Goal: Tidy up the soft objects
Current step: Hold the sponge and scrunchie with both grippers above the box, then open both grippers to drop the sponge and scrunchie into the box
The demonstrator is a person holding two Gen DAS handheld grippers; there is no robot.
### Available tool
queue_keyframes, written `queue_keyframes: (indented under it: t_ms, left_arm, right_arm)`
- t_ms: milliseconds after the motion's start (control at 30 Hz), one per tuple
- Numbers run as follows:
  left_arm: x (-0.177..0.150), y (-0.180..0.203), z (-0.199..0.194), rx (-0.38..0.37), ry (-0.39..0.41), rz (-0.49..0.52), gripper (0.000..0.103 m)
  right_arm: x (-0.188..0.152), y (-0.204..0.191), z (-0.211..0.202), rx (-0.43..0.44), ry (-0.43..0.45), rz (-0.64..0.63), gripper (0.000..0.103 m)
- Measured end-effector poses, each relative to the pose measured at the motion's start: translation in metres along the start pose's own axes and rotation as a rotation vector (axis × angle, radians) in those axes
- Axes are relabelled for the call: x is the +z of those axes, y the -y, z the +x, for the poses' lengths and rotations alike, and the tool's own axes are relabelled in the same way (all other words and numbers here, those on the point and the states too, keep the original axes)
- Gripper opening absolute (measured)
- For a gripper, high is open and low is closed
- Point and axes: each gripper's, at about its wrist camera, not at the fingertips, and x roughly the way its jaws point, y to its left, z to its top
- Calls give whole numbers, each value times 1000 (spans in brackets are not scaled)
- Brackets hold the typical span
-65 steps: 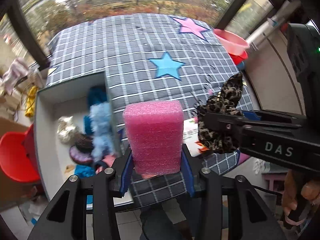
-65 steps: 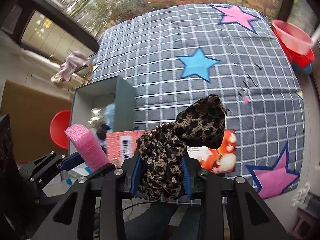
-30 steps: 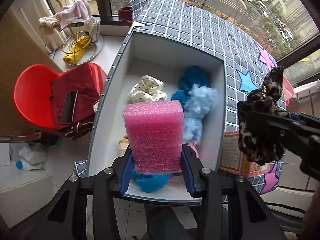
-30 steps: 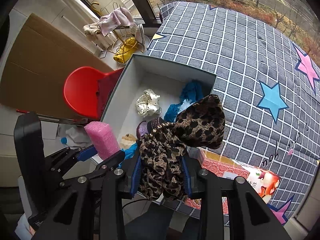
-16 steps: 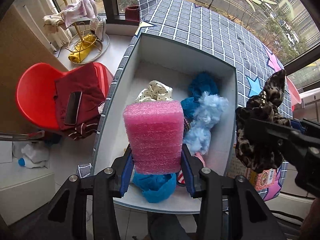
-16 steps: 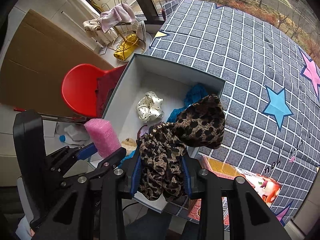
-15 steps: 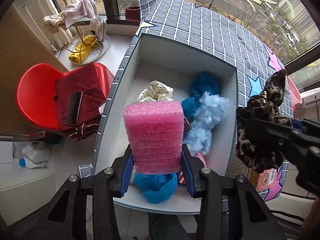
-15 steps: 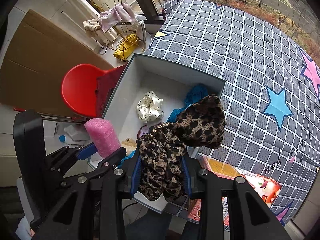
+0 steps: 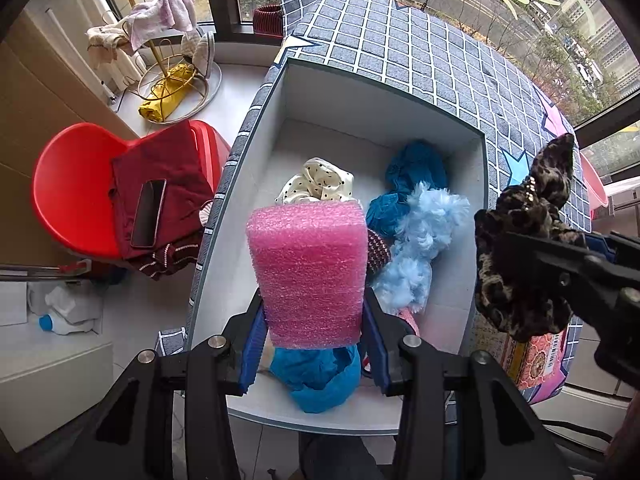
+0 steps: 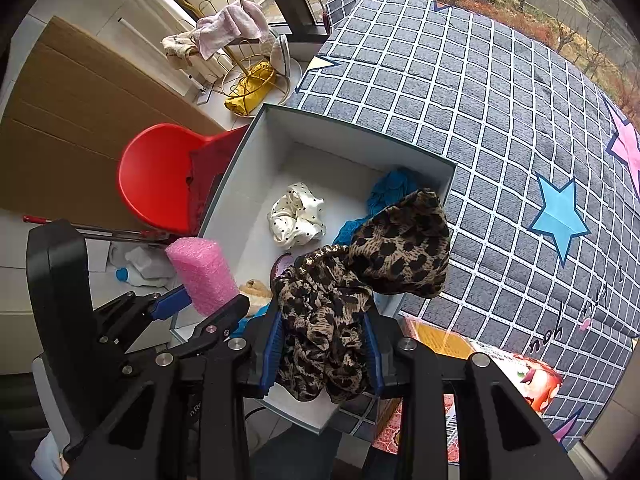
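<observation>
My left gripper (image 9: 314,340) is shut on a pink foam block (image 9: 308,268) and holds it above the near end of an open white box (image 9: 384,108). My right gripper (image 10: 324,348) is shut on a leopard-print scrunchie (image 10: 360,280), held over the box's near right corner (image 10: 316,416). The box holds a cream dotted scrunchie (image 9: 320,184), blue fluffy pieces (image 9: 420,252) and a blue cloth (image 9: 320,376). The foam block also shows in the right wrist view (image 10: 202,276), and the leopard scrunchie in the left wrist view (image 9: 524,240).
The box stands at the left edge of a grey checked cloth with stars (image 10: 500,100). A colourful flat packet (image 10: 520,372) lies on the cloth to the right of the box. A red chair with a phone (image 9: 148,212) and a gold rack (image 9: 176,80) stand to the left.
Both grippers have swung left from over the checked cloth to above the open box, still holding their objects. In the last half second they shifted only slightly.
</observation>
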Motion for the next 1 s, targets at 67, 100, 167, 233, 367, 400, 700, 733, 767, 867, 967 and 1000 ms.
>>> queue_keyframes:
  t_ms: [67,100,167,233,367,400,700,733,767,867,967,1000]
  left_arm:
    - [1,-1,1,-1,-3,-1,48]
    - [1,-1,2,-1,-4,-1,48]
    - [2,-1,2,-1,-4,0,48]
    - [2,-1,3,-2,-7,2,48]
    - [3,0,6,-3,-16,7,47]
    - [3,0,6,-3,-18,8,47]
    - [6,1,9,0,-21,11,47]
    - [7,1,9,1,-22,12,47]
    - [7,1,9,1,-23,13,47]
    - [8,2,10,2,-26,18,47]
    - [9,2,11,-1,-29,17,48]
    - [9,2,11,-1,-30,18,48]
  right_arm:
    - [1,0,1,-1,-2,-2,37]
    - [1,0,2,-3,-3,-2,37]
    - [2,0,3,-3,-5,0,37]
    - [2,1,4,-2,-7,5,37]
    - [3,1,7,-2,-14,6,37]
    - [3,1,8,-2,-16,7,37]
    - [7,1,13,-7,-27,6,37]
    - [7,1,13,-7,-27,6,37]
    - [8,1,14,-7,-29,6,37]
    - [9,2,16,-8,-32,6,37]
    - [10,3,18,-10,-37,5,37]
    - [10,3,18,-11,-38,5,37]
